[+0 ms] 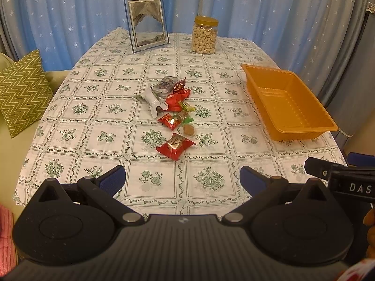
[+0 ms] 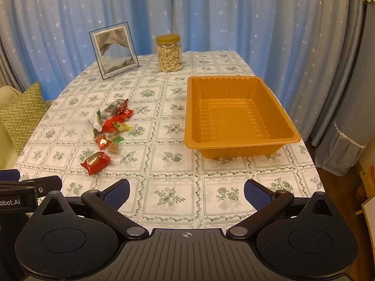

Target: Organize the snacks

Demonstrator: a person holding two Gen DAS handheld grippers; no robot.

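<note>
A pile of wrapped snacks (image 1: 172,104) lies mid-table: several red packets, a white packet, small green and yellow candies, a brown caramel. The nearest red packet (image 1: 175,145) lies apart at the front. In the right wrist view the pile (image 2: 110,126) is at the left. An empty orange plastic tray (image 1: 288,104) stands to the right; it also shows in the right wrist view (image 2: 236,117). My left gripper (image 1: 182,180) is open and empty, short of the nearest packet. My right gripper (image 2: 186,193) is open and empty, near the table's front edge, short of the tray.
A jar of cashews (image 1: 204,35) and a framed picture (image 1: 147,24) stand at the far end of the floral tablecloth (image 1: 93,107). A green zigzag cushion (image 1: 22,91) lies on a seat at the left. Blue starred curtains hang behind.
</note>
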